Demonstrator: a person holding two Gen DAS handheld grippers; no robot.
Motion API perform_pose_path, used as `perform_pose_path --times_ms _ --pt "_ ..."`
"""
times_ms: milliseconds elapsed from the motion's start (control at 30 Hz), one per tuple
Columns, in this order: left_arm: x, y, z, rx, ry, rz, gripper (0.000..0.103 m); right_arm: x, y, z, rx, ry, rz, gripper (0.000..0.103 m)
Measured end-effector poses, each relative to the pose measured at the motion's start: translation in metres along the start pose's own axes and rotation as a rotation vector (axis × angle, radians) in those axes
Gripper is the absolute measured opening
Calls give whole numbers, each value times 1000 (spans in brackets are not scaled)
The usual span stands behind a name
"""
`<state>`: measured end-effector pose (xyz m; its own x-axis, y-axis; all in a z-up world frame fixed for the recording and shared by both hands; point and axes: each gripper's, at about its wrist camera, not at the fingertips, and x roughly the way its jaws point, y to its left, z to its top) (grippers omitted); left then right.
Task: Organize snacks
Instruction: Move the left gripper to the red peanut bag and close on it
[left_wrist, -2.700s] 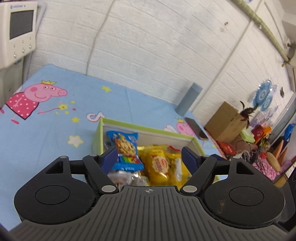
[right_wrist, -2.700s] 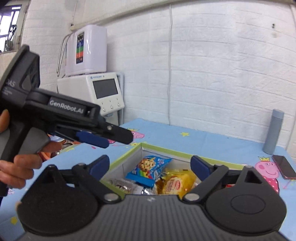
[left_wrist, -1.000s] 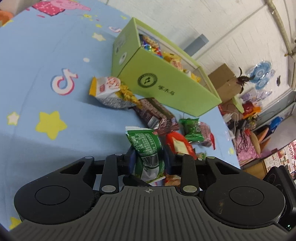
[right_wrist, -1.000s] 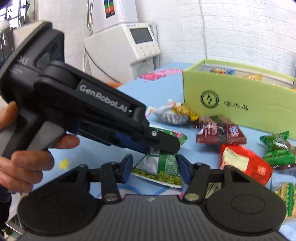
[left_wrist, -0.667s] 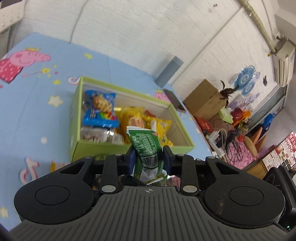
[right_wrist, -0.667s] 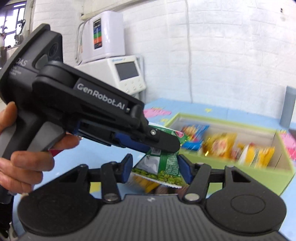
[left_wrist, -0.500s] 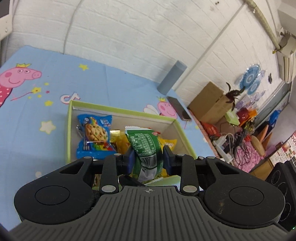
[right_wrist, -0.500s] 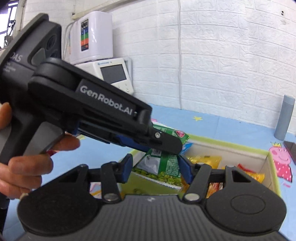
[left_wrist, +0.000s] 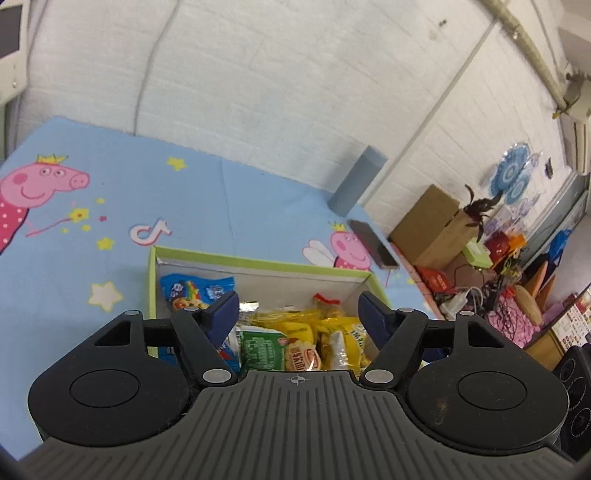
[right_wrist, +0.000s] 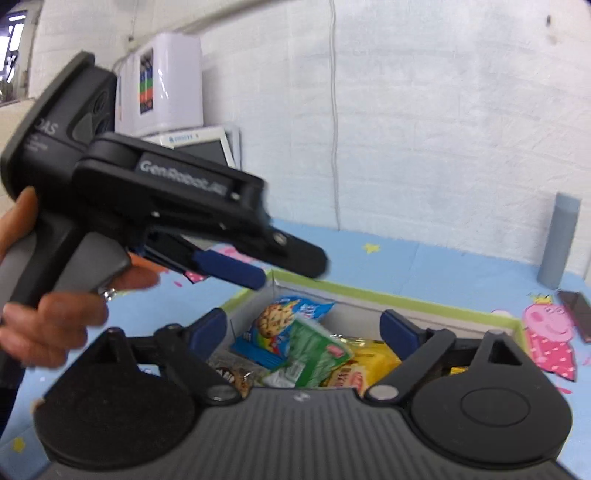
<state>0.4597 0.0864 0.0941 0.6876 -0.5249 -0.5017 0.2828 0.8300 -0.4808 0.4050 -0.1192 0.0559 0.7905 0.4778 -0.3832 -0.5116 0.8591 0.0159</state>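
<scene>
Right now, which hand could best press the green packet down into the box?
Probably right: the right gripper, jaws just opened, frames the green packet dead ahead, untouched. The left gripper, jaws also just opened, hangs higher over the box corner.

A green snack packet (right_wrist: 314, 350) was seen lying tilted atop yellow packets (left_wrist: 332, 332) inside the green-rimmed box (left_wrist: 258, 260), lower centre of frame, beside a blue cookie packet (right_wrist: 284, 314).

A lime-green box (left_wrist: 258, 260) holds yellow, blue and green packets (right_wrist: 317, 350) on a pig-patterned light-blue cloth (left_wrist: 221, 206).
</scene>
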Motion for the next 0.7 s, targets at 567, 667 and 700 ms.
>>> perform_pose_path --times_ms 567,667,700 --pt "-62 10 -191 -163 172 -32 83 -152 58 -136 291 131 28 94" --pt "-56 7 -194 -146 191 -36 80 -138 68 -130 252 142 70 93" --pt "-51 5 -194 -137 203 -28 75 -131 69 -129 244 151 72 93"
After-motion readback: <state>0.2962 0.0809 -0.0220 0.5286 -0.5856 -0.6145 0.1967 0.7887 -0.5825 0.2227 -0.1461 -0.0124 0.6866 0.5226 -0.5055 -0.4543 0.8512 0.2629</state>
